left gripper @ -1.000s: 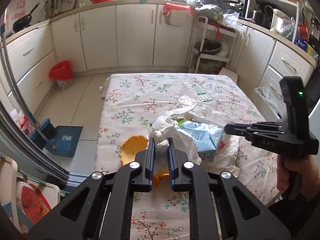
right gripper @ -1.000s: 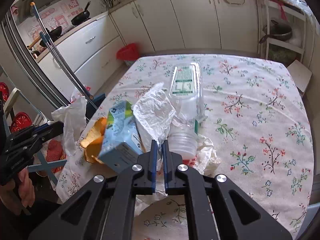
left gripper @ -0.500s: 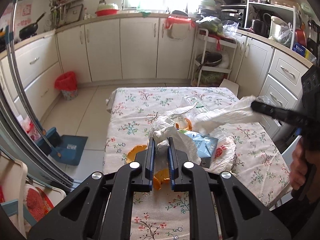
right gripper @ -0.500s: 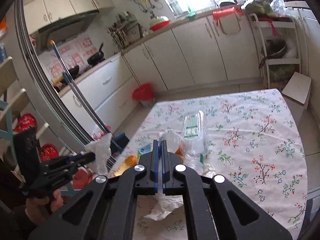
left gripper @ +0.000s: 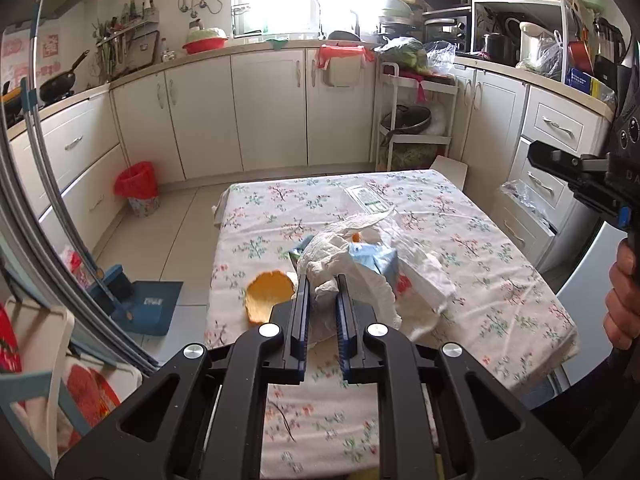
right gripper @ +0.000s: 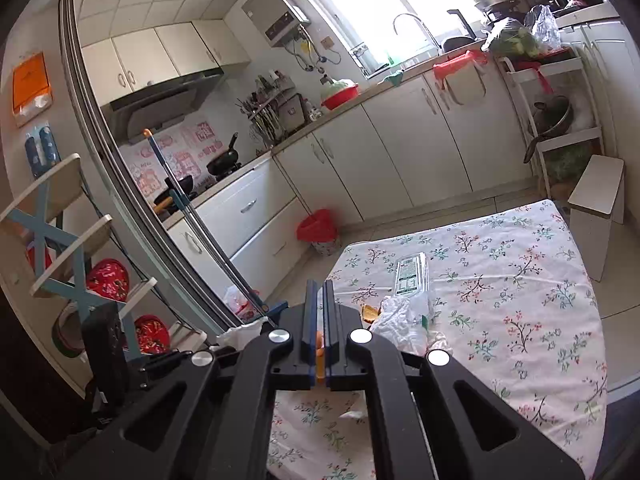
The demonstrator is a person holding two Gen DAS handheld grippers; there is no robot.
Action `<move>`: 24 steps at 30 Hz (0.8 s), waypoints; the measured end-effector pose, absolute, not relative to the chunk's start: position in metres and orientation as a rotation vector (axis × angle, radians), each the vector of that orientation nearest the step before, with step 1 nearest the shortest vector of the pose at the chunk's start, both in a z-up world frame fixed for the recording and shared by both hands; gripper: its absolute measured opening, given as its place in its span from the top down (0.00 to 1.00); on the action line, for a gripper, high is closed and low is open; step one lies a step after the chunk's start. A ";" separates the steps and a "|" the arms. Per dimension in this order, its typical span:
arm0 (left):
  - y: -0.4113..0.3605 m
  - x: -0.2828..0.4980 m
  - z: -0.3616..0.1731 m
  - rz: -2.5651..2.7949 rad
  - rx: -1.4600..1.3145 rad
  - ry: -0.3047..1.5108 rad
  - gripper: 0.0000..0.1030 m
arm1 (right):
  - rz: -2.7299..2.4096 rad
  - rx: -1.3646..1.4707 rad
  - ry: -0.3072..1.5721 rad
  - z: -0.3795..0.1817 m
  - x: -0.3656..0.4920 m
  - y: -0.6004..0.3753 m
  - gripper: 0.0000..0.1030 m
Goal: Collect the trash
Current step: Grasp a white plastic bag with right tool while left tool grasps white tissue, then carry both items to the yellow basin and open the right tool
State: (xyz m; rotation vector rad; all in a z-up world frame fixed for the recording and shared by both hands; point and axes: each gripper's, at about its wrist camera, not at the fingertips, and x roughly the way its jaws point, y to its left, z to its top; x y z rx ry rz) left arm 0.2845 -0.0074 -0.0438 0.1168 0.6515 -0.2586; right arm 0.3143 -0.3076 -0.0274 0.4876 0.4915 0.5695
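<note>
My left gripper [left gripper: 322,280] is shut on the rim of a white plastic bag [left gripper: 360,276] that rests on the floral table [left gripper: 480,264]. A blue carton [left gripper: 374,260] sits in the bag. An orange peel [left gripper: 269,294] lies just left of it. A clear plastic bottle [left gripper: 366,197] lies beyond the bag. My right gripper [right gripper: 320,286] is shut with nothing in it, raised above the table's near side; it shows at the right edge of the left wrist view [left gripper: 538,156]. The bag [right gripper: 396,318] and bottle [right gripper: 412,274] lie ahead of it.
A red-lined bin [left gripper: 138,188] stands on the floor by the cabinets. A blue dustpan and broom [left gripper: 144,304] lie left of the table. A white stool [right gripper: 598,204] stands at the table's far corner. A rack [left gripper: 412,120] stands behind.
My right gripper has let go of the bag edge it was pulling up and has risen away from the table. My left gripper keeps its hold and has lifted back a little.
</note>
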 end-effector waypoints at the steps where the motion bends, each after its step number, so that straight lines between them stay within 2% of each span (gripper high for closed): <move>1: -0.008 0.279 -0.044 -0.257 0.116 0.655 0.89 | 0.573 0.494 0.489 -0.027 0.310 -0.308 0.97; 7: -0.007 0.254 -0.047 -0.253 0.106 0.657 0.89 | 0.569 0.507 0.524 -0.035 0.291 -0.311 0.97; 8: -0.006 0.251 -0.048 -0.252 0.099 0.660 0.89 | 0.551 0.515 0.550 -0.041 0.292 -0.310 0.92; 9: -0.005 0.250 -0.049 -0.251 0.093 0.662 0.89 | 0.549 0.521 0.586 -0.047 0.294 -0.308 0.83; 10: -0.004 0.249 -0.049 -0.251 0.085 0.665 0.89 | 0.546 0.522 0.629 -0.055 0.300 -0.306 0.50; 11: -0.002 0.248 -0.050 -0.252 0.076 0.669 0.89 | 0.523 0.511 0.672 -0.064 0.307 -0.300 0.36; 16: 0.000 0.253 -0.052 -0.255 0.070 0.678 0.89 | 0.473 0.322 0.823 -0.094 0.339 -0.255 0.37; 20: -0.002 0.255 -0.054 -0.256 0.076 0.684 0.89 | 0.434 0.161 0.875 -0.119 0.364 -0.222 0.38; 21: -0.002 0.256 -0.055 -0.256 0.078 0.685 0.89 | 0.427 0.123 0.884 -0.126 0.370 -0.215 0.44; 23: 0.000 0.256 -0.055 -0.256 0.078 0.687 0.89 | 0.432 0.090 0.928 -0.139 0.380 -0.208 0.96; 24: 0.001 0.257 -0.055 -0.256 0.079 0.688 0.89 | 0.430 0.091 0.933 -0.140 0.380 -0.208 0.97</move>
